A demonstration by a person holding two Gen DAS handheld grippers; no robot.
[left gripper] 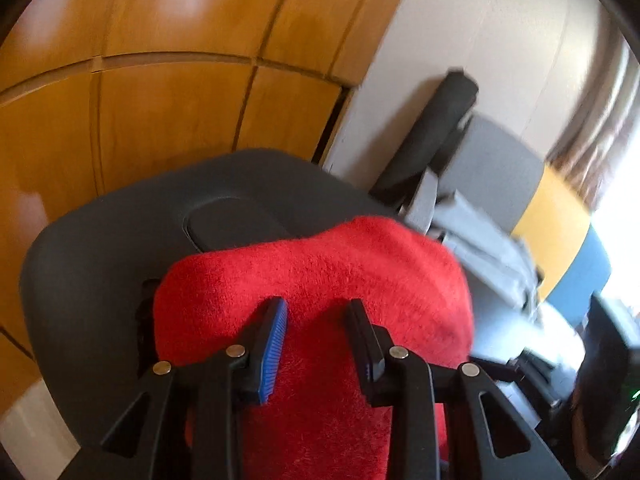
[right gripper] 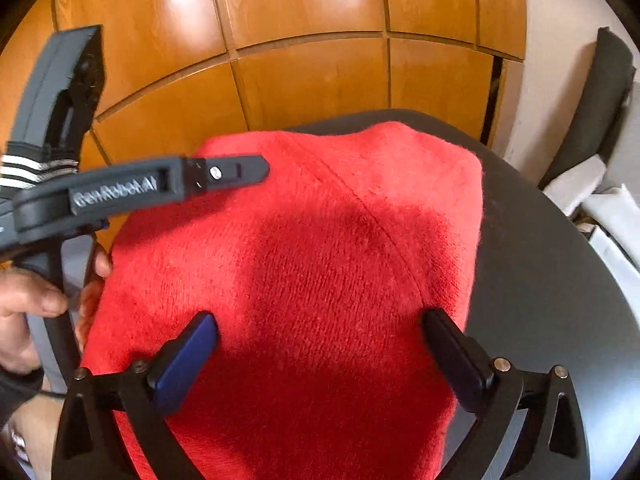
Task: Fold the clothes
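Note:
A red fuzzy garment (left gripper: 320, 280) lies folded on a dark grey table (left gripper: 100, 260); it fills the middle of the right wrist view (right gripper: 320, 260). My left gripper (left gripper: 316, 312) hovers over its near part, jaws open with a moderate gap and nothing between them. Its body (right gripper: 140, 188) shows from the side at the garment's left edge in the right wrist view. My right gripper (right gripper: 320, 328) is open wide above the garment's near half, empty.
Wooden cabinet doors (right gripper: 304, 40) stand behind the table (right gripper: 540, 280). A dark chair (left gripper: 432, 132) and grey folded cloth (left gripper: 484, 252) lie to the right. The person's hand (right gripper: 28, 300) holds the left gripper's handle.

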